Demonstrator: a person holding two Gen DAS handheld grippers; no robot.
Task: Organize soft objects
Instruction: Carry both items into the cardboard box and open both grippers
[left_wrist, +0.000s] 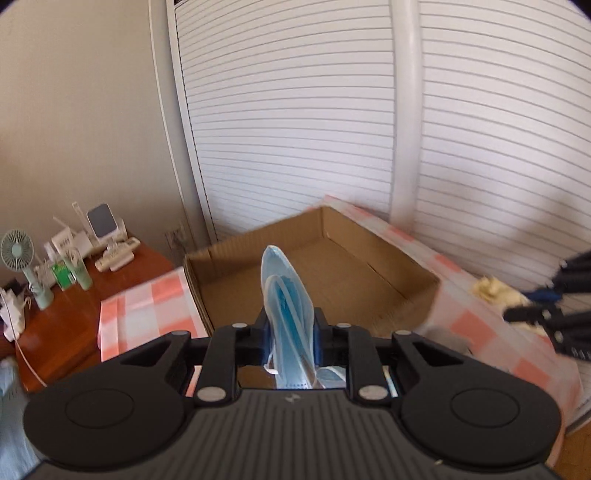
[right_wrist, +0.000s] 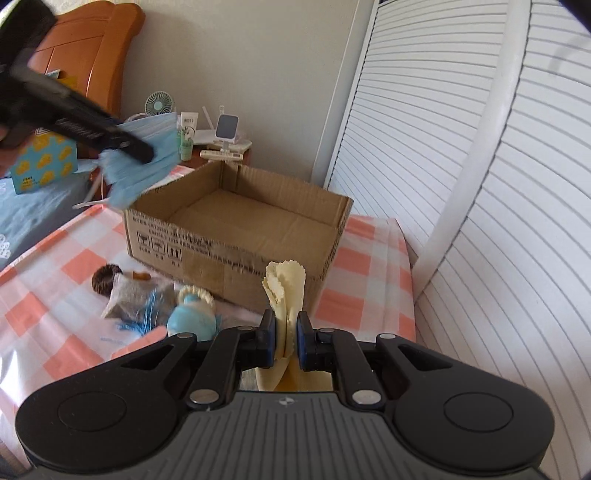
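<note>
Left wrist view: left claw (left_wrist: 289, 341) clamped on blue face mask (left_wrist: 286, 295), right claw (right_wrist: 286, 341) pinching yellow cloth (right_wrist: 284, 295), cardboard box (right_wrist: 236, 221) at 12 o'clock; carry both over rim, then release inside.

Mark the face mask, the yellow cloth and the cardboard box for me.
blue face mask (left_wrist: 286, 306), left wrist view, pleated middle above the pads.
yellow cloth (right_wrist: 286, 291), right wrist view, folded body below the zigzag edge.
cardboard box (right_wrist: 192, 254), right wrist view, printed front wall.
</note>
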